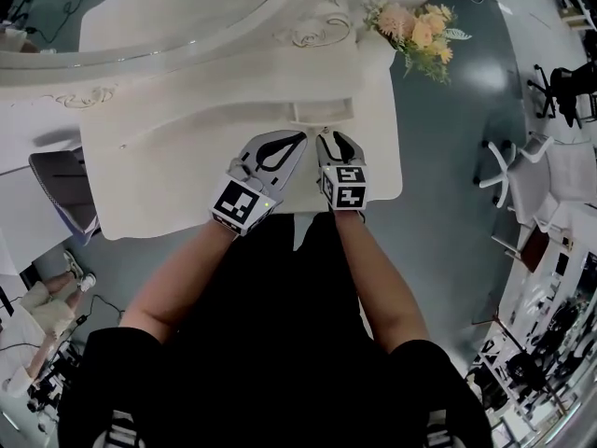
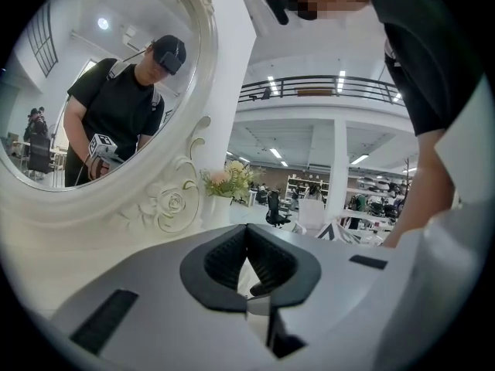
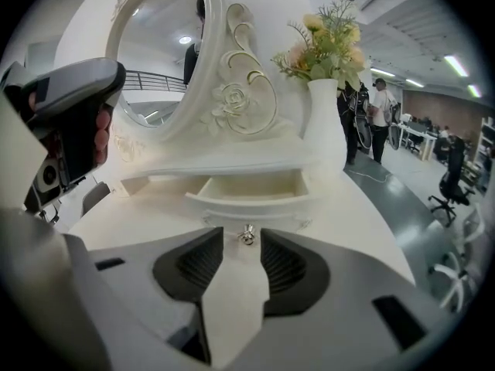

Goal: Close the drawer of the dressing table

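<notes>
Head view: a white dressing table (image 1: 168,147) lies below both grippers, its drawer open.
Right gripper view: behind an oval mirror (image 3: 162,52), the drawer (image 3: 247,188) stands pulled out at the table's middle. The right gripper (image 3: 242,242) has its jaws spread wide, with the drawer's small metal knob (image 3: 247,235) between their tips, clear of both pads. The left gripper (image 2: 247,229) has its tips together, empty.
</notes>
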A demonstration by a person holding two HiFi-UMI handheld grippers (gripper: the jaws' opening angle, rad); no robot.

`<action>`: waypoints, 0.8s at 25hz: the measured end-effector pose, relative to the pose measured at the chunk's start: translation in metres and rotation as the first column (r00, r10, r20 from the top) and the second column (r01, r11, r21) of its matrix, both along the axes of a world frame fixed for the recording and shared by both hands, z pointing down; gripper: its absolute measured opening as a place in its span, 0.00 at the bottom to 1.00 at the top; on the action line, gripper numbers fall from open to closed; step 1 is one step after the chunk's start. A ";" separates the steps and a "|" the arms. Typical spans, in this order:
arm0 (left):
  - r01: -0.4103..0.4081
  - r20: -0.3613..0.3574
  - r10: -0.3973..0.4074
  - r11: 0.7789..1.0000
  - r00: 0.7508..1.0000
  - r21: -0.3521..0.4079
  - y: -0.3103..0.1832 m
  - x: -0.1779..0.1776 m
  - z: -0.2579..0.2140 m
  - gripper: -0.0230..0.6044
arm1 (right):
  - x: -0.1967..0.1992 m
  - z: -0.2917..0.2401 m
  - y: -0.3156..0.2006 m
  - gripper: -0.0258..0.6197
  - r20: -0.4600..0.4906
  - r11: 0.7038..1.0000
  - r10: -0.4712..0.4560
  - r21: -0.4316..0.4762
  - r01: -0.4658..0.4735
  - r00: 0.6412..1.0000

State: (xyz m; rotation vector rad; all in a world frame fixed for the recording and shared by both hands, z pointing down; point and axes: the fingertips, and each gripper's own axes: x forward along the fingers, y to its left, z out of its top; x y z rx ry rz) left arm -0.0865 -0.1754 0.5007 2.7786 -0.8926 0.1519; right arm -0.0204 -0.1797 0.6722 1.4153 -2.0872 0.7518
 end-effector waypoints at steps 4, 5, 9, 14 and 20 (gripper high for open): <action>0.004 -0.001 -0.004 1.000 1.000 -0.003 -0.002 -0.003 0.005 0.03 | 0.000 0.007 -0.004 0.25 -0.021 1.000 0.018 -0.009 -0.018 1.000; 0.006 0.001 -0.006 1.000 1.000 -0.005 -0.003 -0.004 0.007 0.03 | -0.001 0.008 -0.005 0.25 -0.025 1.000 0.020 -0.013 -0.020 0.999; 0.016 -0.002 -0.016 1.000 1.000 -0.016 -0.005 -0.006 0.012 0.03 | -0.002 0.017 -0.008 0.25 -0.051 0.999 0.022 -0.043 -0.024 0.998; 0.008 -0.003 -0.008 1.000 1.000 -0.017 -0.004 -0.004 0.010 0.03 | 0.001 0.023 -0.011 0.21 -0.061 0.997 0.037 -0.059 -0.040 0.997; 0.012 0.002 -0.012 1.000 1.000 -0.017 -0.005 -0.007 0.008 0.03 | 0.001 0.021 -0.011 0.20 -0.046 0.998 0.037 -0.054 -0.040 0.998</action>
